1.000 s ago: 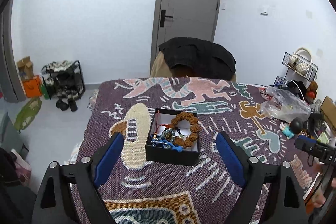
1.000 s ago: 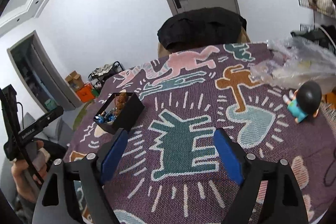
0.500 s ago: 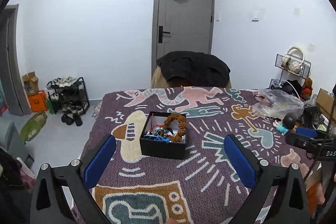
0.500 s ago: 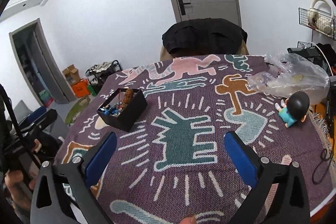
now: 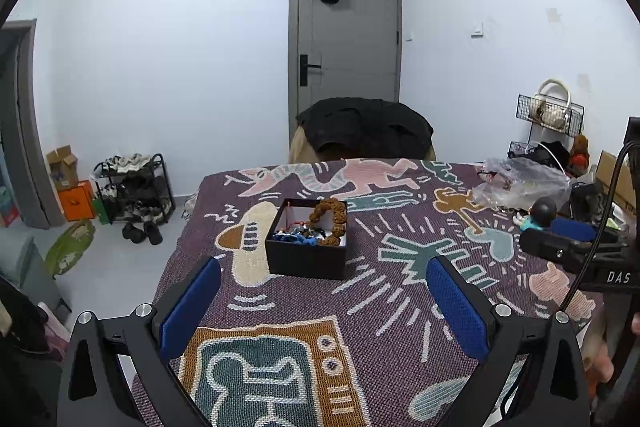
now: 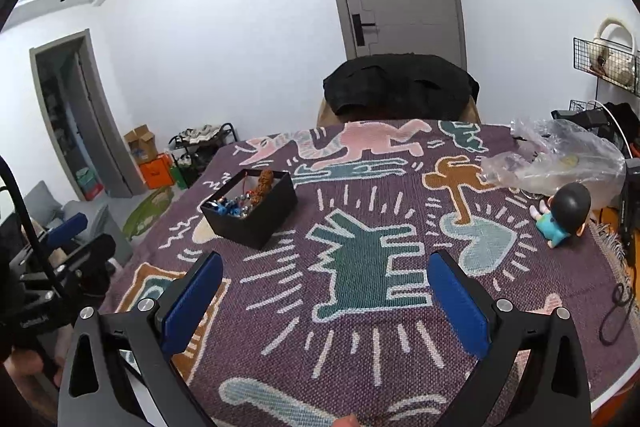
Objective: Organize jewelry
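Observation:
A small black open box (image 5: 306, 255) stands on the patterned purple cloth (image 5: 360, 311). In it lie a brown bead bracelet (image 5: 331, 217) and blue and mixed jewelry (image 5: 296, 235). My left gripper (image 5: 322, 307) is open and empty, held back from the box near the table's front edge. In the right wrist view the box (image 6: 252, 217) sits to the far left. My right gripper (image 6: 320, 301) is open and empty over the cloth's middle, well apart from the box.
A crumpled clear plastic bag (image 6: 560, 157) and a small doll with a black head (image 6: 564, 213) lie at the right edge. A chair with a black jacket (image 5: 364, 131) stands behind the table. A shoe rack (image 5: 132, 187) stands on the floor at left.
Both grippers have pulled back and up from the table; the box looks smaller and farther. Both stay open and empty.

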